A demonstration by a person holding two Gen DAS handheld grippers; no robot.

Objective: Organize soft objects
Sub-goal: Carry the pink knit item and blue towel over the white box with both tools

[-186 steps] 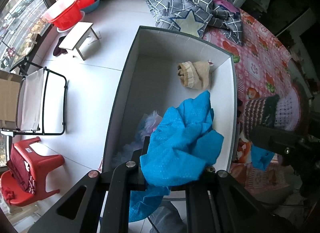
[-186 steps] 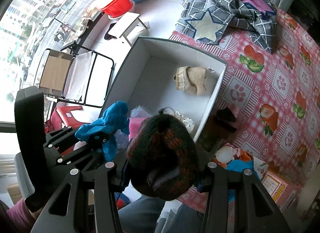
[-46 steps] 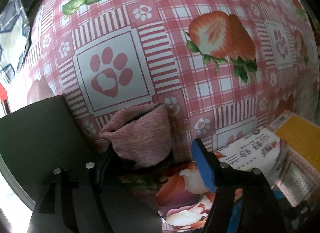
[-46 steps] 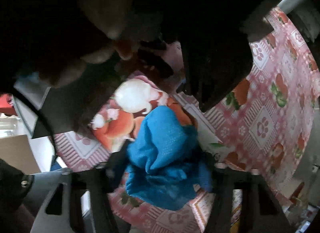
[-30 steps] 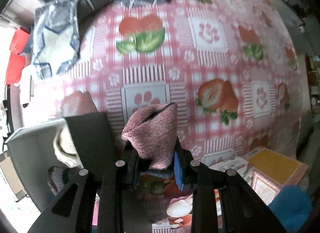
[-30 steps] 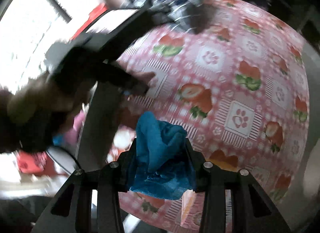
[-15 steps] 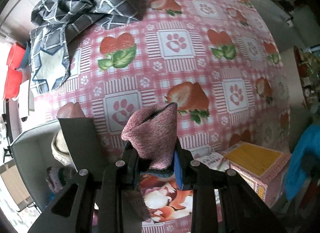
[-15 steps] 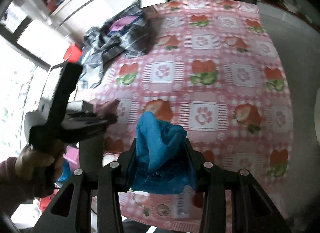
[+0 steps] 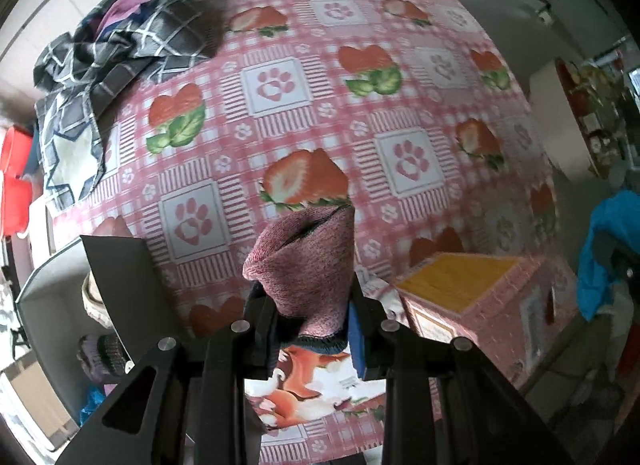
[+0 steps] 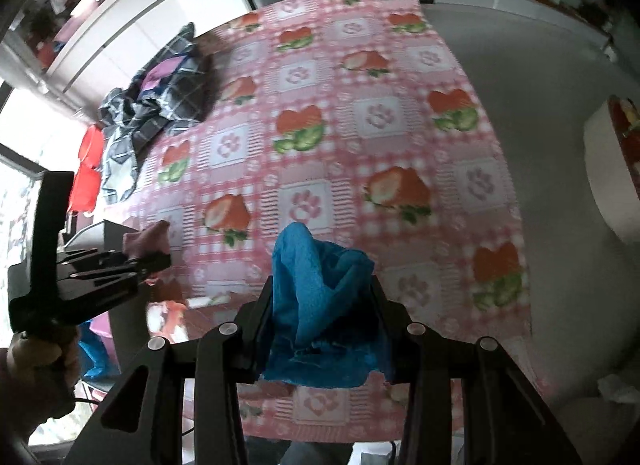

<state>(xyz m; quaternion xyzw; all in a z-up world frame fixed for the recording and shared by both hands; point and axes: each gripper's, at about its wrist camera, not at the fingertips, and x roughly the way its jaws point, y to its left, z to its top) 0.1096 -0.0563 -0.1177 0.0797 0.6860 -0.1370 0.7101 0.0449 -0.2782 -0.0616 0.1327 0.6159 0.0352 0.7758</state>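
My left gripper is shut on a pink knitted sock, held above the pink strawberry tablecloth. My right gripper is shut on a crumpled blue cloth, also held over the tablecloth. In the right wrist view the left gripper shows at the left edge with the pink sock in it, carried by a hand. The blue cloth appears at the right edge of the left wrist view.
A grey-white storage box with knitted items stands at the table's left edge. A checked dark blanket lies at the far left of the table. A pink carton with a yellow top sits near the front. Red basins are on the floor.
Both grippers have risen and swung away from the box, out over the tablecloth, each keeping its cloth. More of the table and room shows now.
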